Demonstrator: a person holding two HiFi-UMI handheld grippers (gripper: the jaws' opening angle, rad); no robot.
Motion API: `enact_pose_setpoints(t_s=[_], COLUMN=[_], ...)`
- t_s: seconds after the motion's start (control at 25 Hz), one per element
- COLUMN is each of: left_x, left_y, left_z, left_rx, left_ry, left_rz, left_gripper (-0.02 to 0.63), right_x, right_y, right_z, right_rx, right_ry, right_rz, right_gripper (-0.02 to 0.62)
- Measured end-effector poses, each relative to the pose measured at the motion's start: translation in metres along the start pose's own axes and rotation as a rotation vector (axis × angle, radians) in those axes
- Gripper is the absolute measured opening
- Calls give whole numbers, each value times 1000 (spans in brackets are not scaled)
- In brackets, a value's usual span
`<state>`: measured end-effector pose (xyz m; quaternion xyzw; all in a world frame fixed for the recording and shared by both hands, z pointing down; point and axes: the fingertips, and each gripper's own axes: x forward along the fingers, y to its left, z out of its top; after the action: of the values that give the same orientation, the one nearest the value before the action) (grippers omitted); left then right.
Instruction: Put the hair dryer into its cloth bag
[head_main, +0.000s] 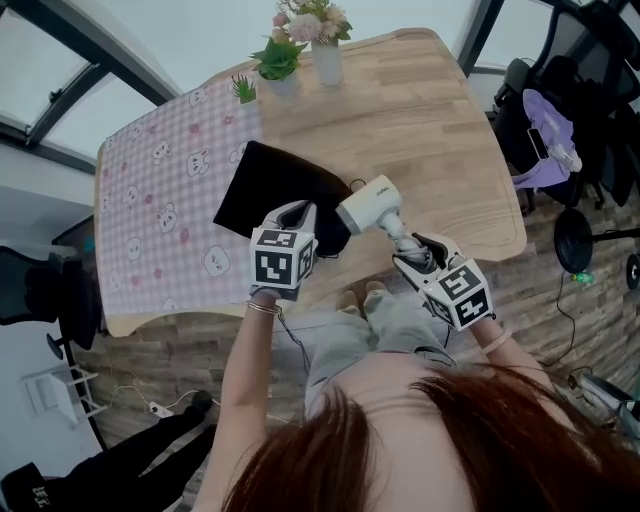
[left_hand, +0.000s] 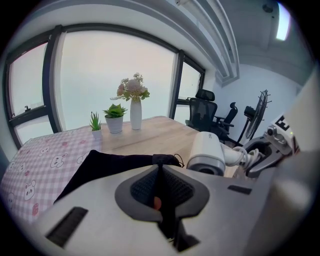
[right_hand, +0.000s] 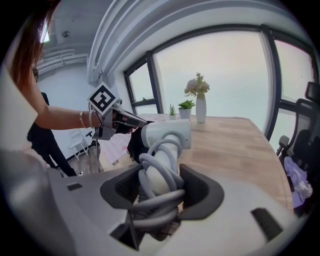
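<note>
While the left gripper (head_main: 302, 213) pinches the rim of the cloth bag (head_main: 262, 185) and the right gripper (head_main: 420, 246) clasps the cord-wrapped handle of the hair dryer (head_main: 368, 203), its head just beside the bag's mouth, the rim should be held lifted so the head enters squarely

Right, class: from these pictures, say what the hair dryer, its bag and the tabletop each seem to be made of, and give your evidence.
Hair dryer: probably plastic, smooth white shell with a soft sheen.
Bag: black cloth, matte, draping limply.
Tabletop: wood or wood-look laminate, pale, with visible grain lines.
</note>
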<state>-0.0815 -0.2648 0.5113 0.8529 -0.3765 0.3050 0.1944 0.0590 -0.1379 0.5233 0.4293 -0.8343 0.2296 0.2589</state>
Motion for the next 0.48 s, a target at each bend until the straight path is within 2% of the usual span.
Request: enact_pose_setpoints(t_s=[0.48], left_x=[-4], left_y=[0], left_z=[-4], left_rx=[-30], left_ry=[-2], left_rz=[-12], left_gripper=[26], right_x=[14], right_y=[26], right_z=[-13], right_rx=[-68], right_ry=[74], right_rz=[105], right_gripper=[224])
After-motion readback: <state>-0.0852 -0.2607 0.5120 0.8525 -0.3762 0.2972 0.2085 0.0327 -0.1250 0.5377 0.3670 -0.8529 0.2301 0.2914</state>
